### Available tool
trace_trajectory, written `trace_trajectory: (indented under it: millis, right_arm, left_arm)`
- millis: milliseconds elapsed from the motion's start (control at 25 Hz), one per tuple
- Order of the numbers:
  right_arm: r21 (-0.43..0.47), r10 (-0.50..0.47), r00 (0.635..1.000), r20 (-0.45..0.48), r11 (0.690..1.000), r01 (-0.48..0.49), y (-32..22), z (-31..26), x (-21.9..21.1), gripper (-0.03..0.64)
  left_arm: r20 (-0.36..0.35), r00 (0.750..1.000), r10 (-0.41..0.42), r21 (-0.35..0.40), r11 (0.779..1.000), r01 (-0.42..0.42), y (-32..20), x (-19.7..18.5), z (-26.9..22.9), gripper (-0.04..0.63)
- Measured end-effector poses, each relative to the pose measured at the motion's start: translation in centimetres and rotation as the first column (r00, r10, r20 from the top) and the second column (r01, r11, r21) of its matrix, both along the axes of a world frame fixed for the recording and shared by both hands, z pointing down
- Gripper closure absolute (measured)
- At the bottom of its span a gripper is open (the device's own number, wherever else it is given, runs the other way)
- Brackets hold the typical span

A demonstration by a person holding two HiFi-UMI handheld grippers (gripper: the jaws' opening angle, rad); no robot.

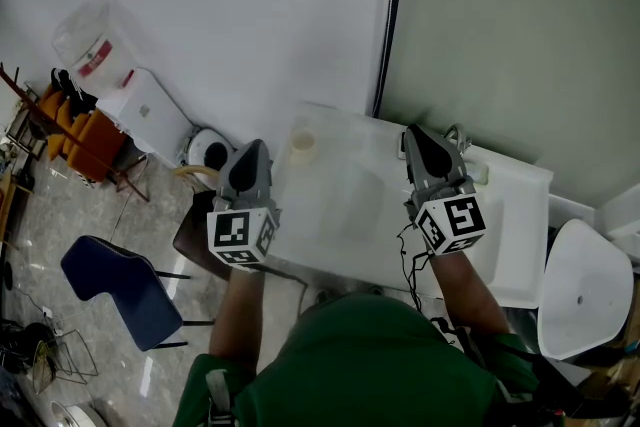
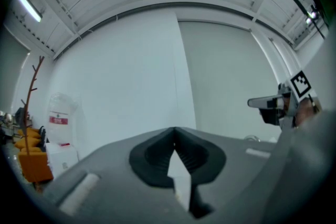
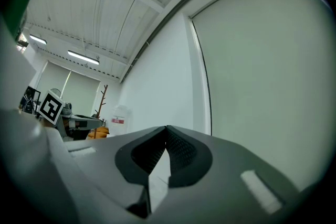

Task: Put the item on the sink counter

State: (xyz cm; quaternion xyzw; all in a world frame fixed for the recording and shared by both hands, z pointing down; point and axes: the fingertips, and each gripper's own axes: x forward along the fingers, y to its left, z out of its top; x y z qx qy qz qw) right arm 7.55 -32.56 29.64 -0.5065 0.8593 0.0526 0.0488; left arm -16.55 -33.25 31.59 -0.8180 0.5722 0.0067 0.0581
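Note:
A white sink counter (image 1: 512,215) lies below both grippers, against the wall. On its back left part stands a small pale cup (image 1: 302,144). My left gripper (image 1: 252,148) hovers over the counter's left edge; its jaws meet at the tips with nothing between them (image 2: 174,131). My right gripper (image 1: 413,134) hangs over the back right part of the counter near a faucet (image 1: 459,137); its jaws are also shut and empty (image 3: 166,129). Each gripper shows in the other's view, the right gripper (image 2: 277,104) at the right and the left gripper's marker cube (image 3: 51,107) at the left.
A blue chair (image 1: 110,281) stands on the floor at the left. A water jug (image 1: 95,45) on a white dispenser and orange seats (image 1: 78,130) are at the far left. A white oval seat (image 1: 585,290) sits right of the counter. The wall rises just behind the counter.

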Motion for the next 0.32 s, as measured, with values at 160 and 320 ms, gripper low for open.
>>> trace_trajectory:
  millis: [160, 320]
  right_arm:
    - [-0.001, 0.005, 1.000, -0.002, 1.000, -0.005, -0.08, 0.03, -0.10, 0.620]
    - [0.000, 0.006, 1.000, -0.004, 1.000, -0.006, -0.15, 0.19, -0.23, 0.620]
  left_arm:
    - [0.000, 1.000, 0.006, -0.002, 1.000, -0.006, -0.17, -0.07, 0.09, 0.597]
    - [-0.001, 1.000, 0.008, -0.002, 1.000, -0.008, -0.34, -0.18, 0.26, 0.597]
